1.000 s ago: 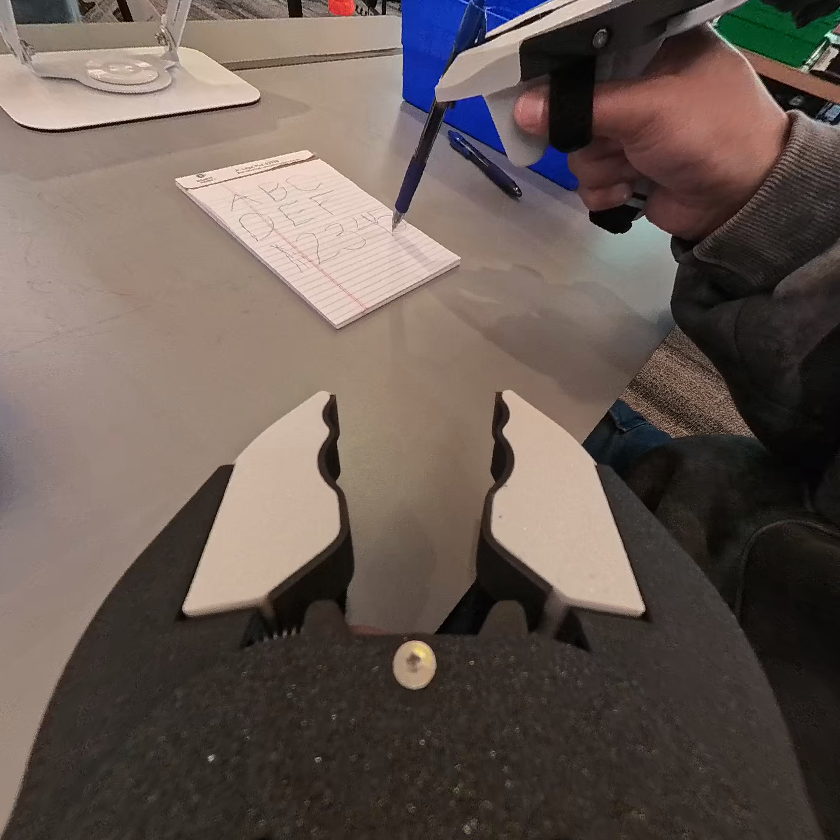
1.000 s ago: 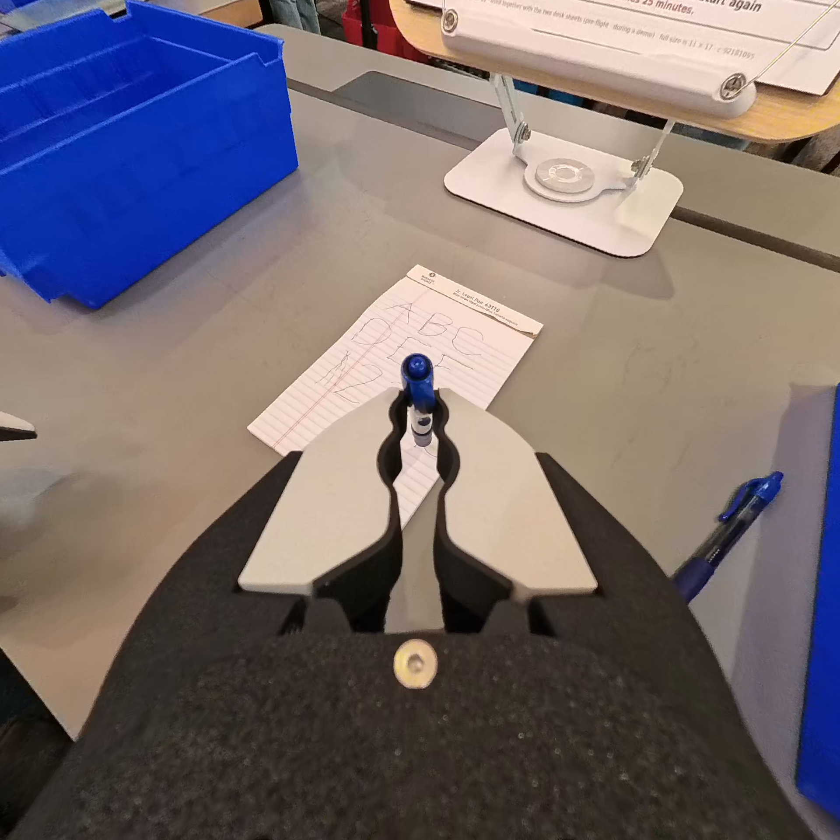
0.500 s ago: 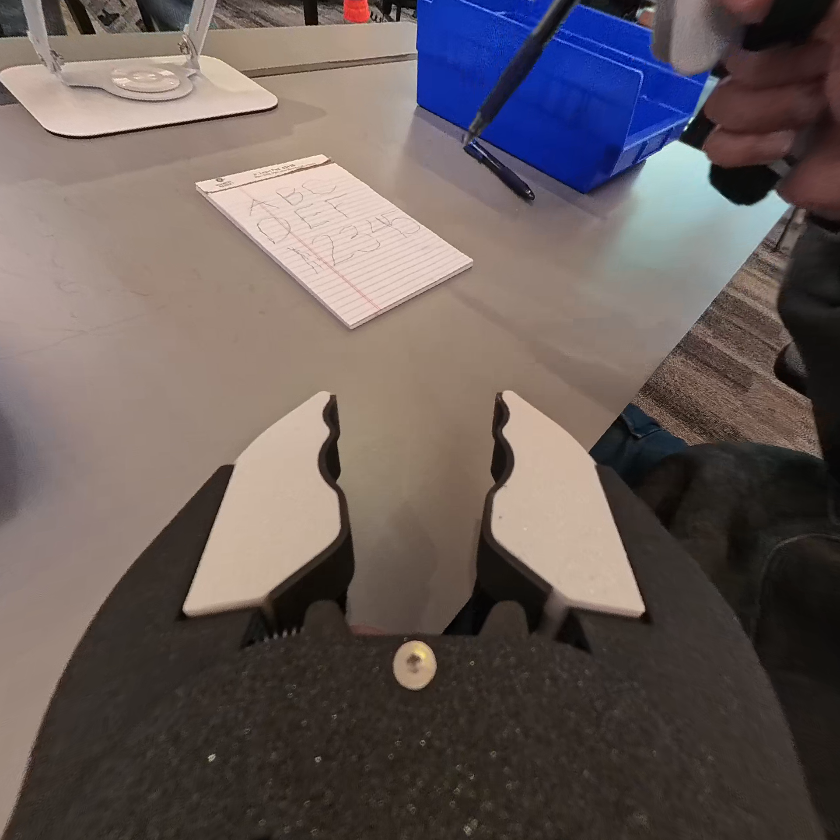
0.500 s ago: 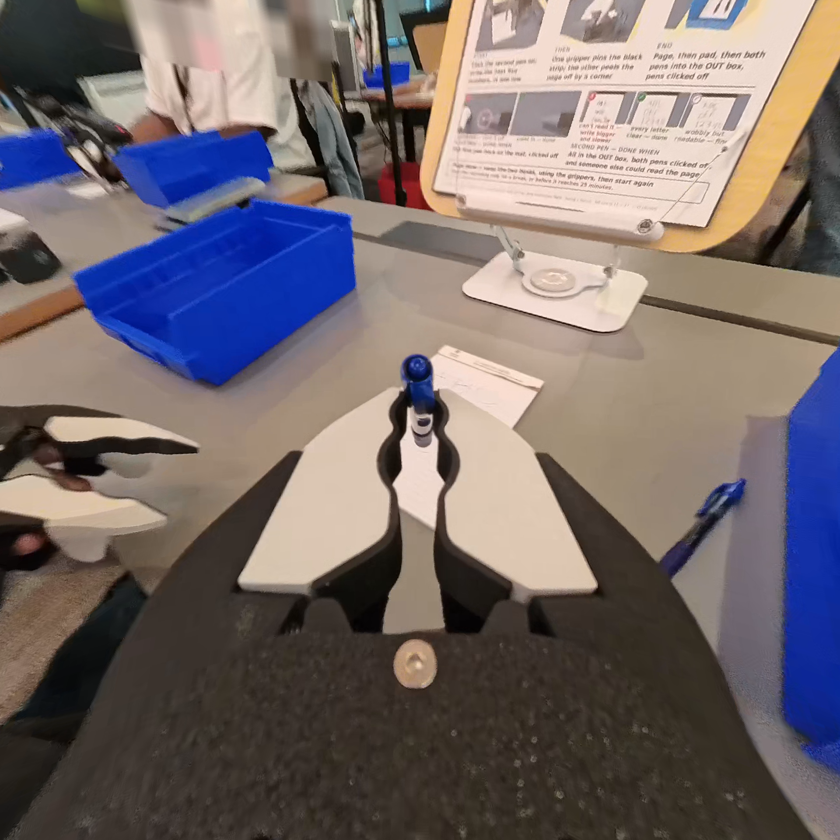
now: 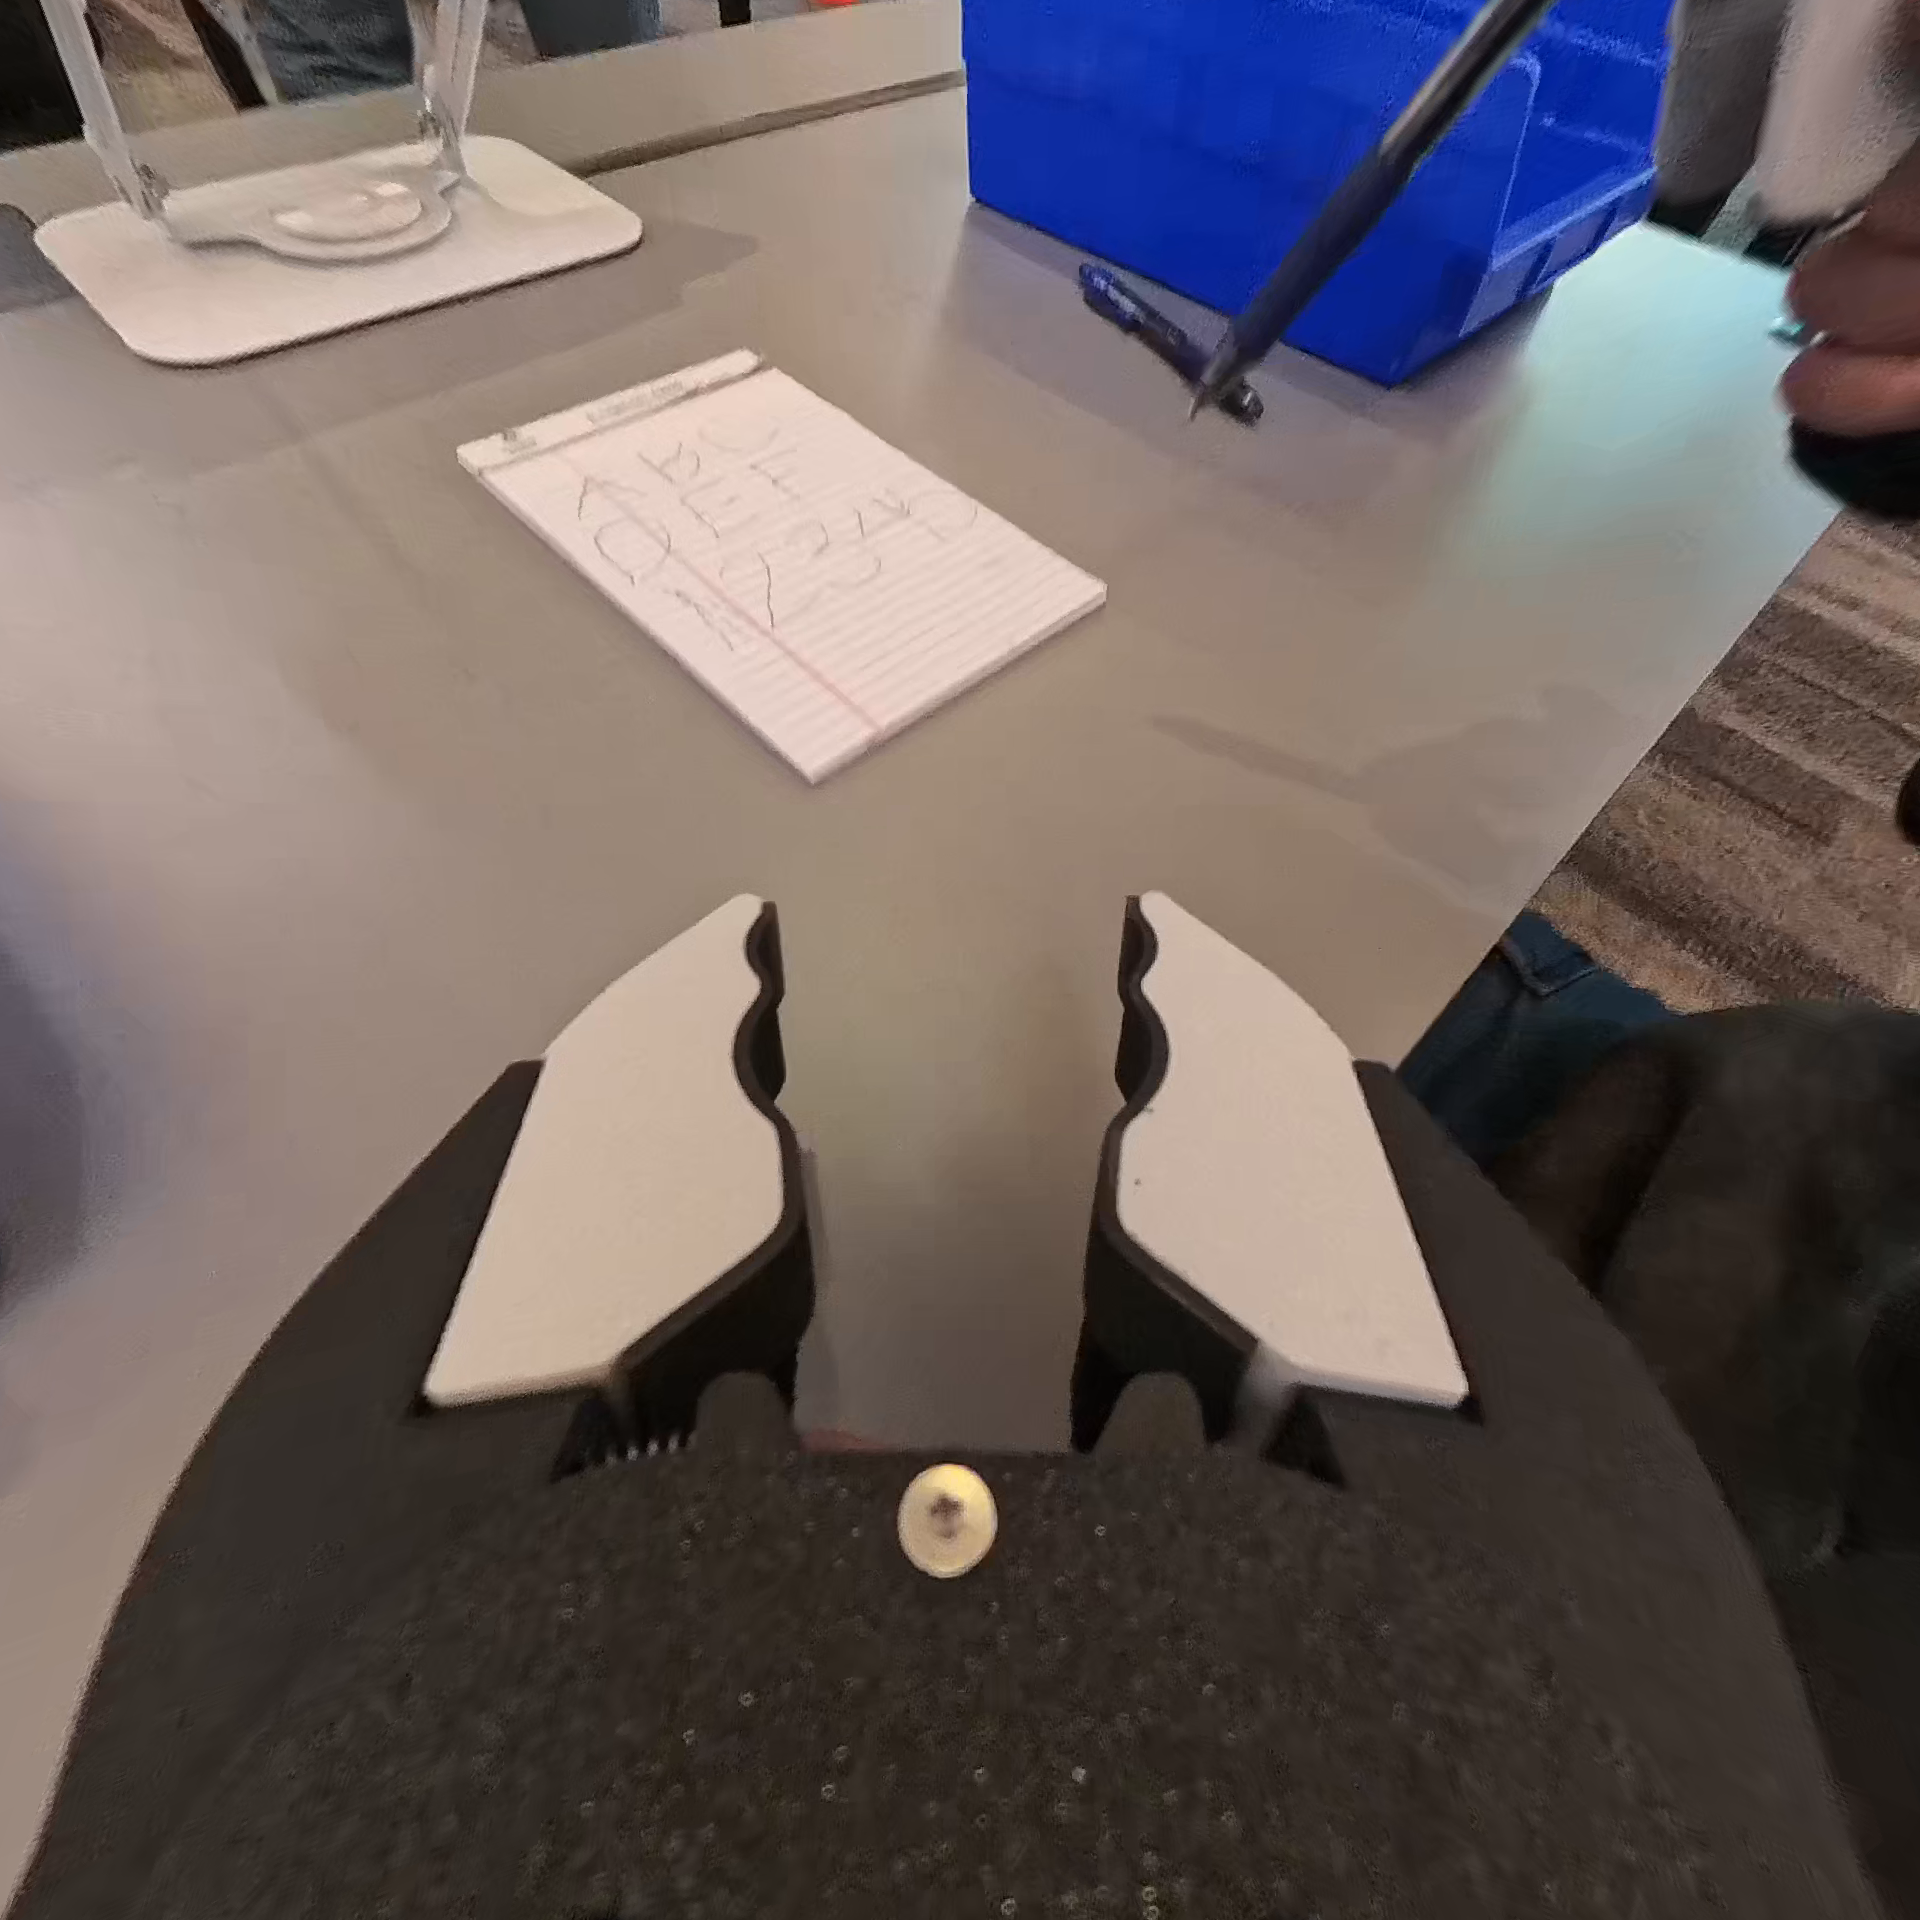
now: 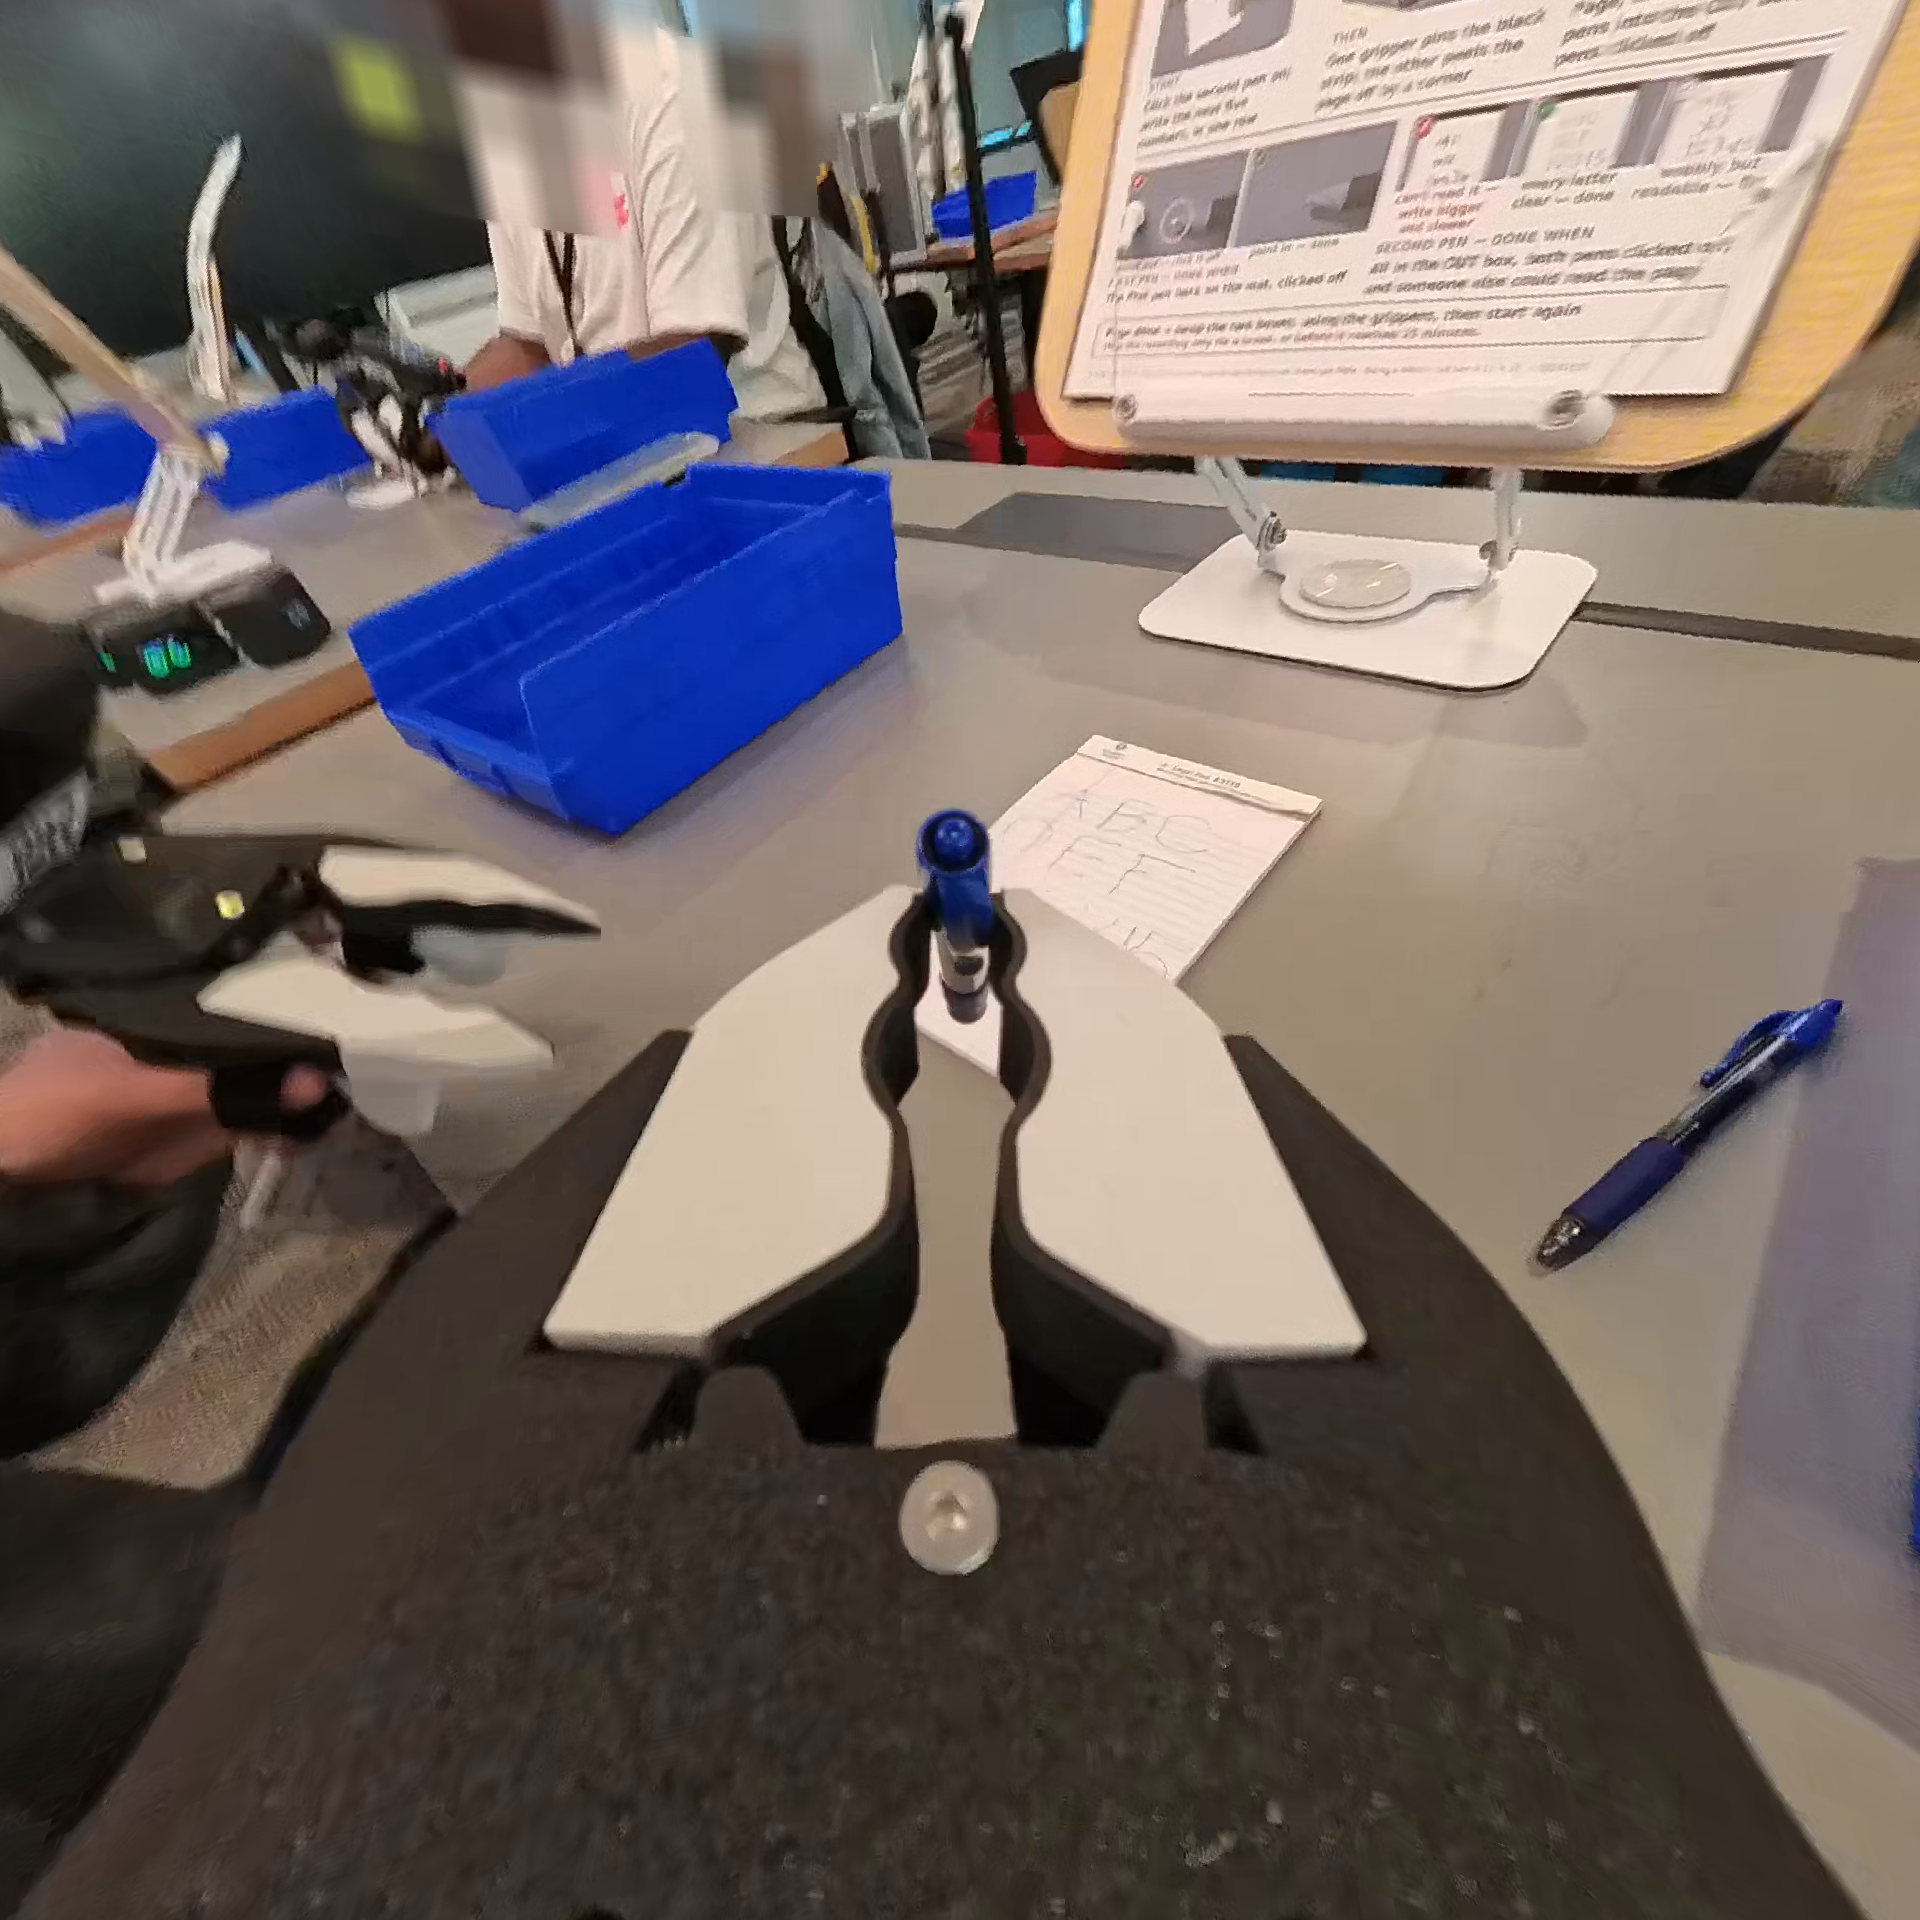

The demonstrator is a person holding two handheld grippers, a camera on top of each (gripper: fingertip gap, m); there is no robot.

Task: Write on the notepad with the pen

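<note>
Above the counter (image 5: 312,831), the right hand-held gripper (image 6: 951,925) grips the pen (image 6: 956,894) clear of the written notepad (image 5: 779,551); the left hand-held gripper (image 5: 945,1039) is released; writing appears complete; next, setting the pen down

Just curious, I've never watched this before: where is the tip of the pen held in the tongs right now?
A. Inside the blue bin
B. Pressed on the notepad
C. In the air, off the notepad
C: the pen tip hangs off to the side of the notepad.

pen (image 5: 1351,197) lifted off notepad (image 5: 790,551), swung aside
</note>
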